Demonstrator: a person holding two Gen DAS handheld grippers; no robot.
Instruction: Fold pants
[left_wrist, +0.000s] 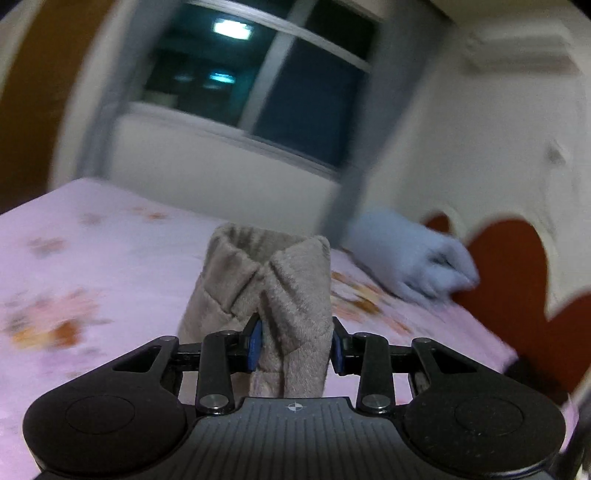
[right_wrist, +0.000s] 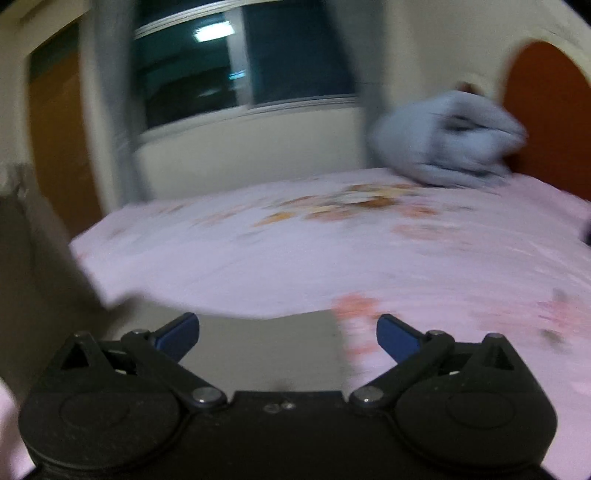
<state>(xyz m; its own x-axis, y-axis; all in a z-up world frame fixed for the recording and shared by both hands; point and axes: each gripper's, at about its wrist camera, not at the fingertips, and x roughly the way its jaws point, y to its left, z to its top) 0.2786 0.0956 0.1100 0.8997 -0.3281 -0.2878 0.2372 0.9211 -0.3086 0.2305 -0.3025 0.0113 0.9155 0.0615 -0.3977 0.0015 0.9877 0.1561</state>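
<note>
— Beige pants (left_wrist: 273, 295), where? 
— Centre frame, bunched, clamped in the left hand-held gripper (left_wrist: 295, 343) above the pink bed (left_wrist: 110, 266).
— Right hand-held gripper (right_wrist: 288, 332)?
— Spread wide, holding nothing, lower frame.

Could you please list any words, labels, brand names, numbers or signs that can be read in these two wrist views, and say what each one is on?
There is no readable text in either view.
left gripper: its body carries only a small round crosshair mark, with no letters or numbers.
pants: no tag or label shows.
right gripper: its body shows no marking.
bedsheet: only a blurred floral print.
</note>
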